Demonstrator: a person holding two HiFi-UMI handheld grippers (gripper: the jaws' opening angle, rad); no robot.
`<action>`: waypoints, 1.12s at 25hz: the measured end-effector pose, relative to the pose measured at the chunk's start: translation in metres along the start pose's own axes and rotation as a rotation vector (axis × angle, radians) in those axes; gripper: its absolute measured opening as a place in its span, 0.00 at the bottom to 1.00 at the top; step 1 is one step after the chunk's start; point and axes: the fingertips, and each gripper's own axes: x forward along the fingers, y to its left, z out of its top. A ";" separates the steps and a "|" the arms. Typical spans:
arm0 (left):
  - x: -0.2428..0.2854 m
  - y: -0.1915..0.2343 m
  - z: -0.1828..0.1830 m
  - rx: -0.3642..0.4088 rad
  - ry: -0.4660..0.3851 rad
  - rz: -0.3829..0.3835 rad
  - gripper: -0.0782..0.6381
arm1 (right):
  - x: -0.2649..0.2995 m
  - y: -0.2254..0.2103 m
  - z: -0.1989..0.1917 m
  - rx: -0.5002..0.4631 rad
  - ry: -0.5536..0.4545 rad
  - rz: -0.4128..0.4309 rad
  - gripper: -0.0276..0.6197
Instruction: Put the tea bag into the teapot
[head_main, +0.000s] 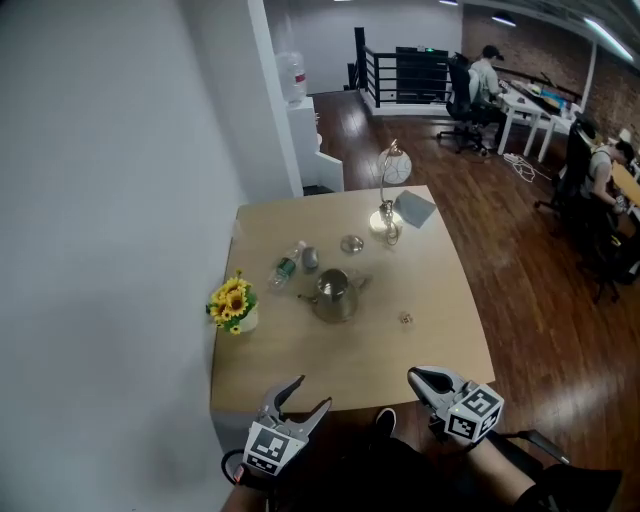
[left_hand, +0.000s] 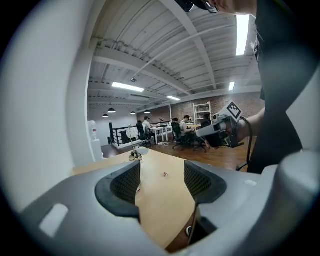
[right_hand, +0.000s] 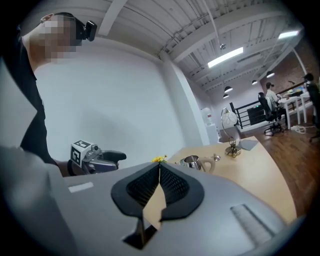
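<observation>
A metal teapot (head_main: 335, 293) stands mid-table with its lid off; the lid (head_main: 352, 243) lies behind it. The small tea bag (head_main: 406, 319) rests on the wood to the teapot's right and shows far off between the open jaws in the left gripper view (left_hand: 164, 174). Both grippers hover at the table's near edge, well short of both. My left gripper (head_main: 311, 393) (left_hand: 162, 180) is open and empty. My right gripper (head_main: 420, 378) (right_hand: 160, 170) is shut with nothing in it; its view shows the teapot (right_hand: 192, 161) beyond the jaws.
A vase of yellow flowers (head_main: 232, 303) sits at the table's left edge. A plastic bottle (head_main: 288, 265) lies left of the teapot, and a desk lamp (head_main: 388, 215) and a grey pad (head_main: 414, 208) stand at the back. People sit at desks (head_main: 520, 95) beyond.
</observation>
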 end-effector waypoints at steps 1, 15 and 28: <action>0.011 0.006 0.000 -0.008 0.004 0.009 0.49 | 0.007 -0.011 0.002 -0.011 0.008 0.007 0.06; 0.112 0.059 0.004 -0.077 0.067 0.103 0.49 | 0.080 -0.116 0.022 -0.073 0.081 0.129 0.06; 0.157 0.087 -0.026 -0.071 0.129 0.026 0.49 | 0.119 -0.170 -0.022 -0.146 0.226 0.044 0.13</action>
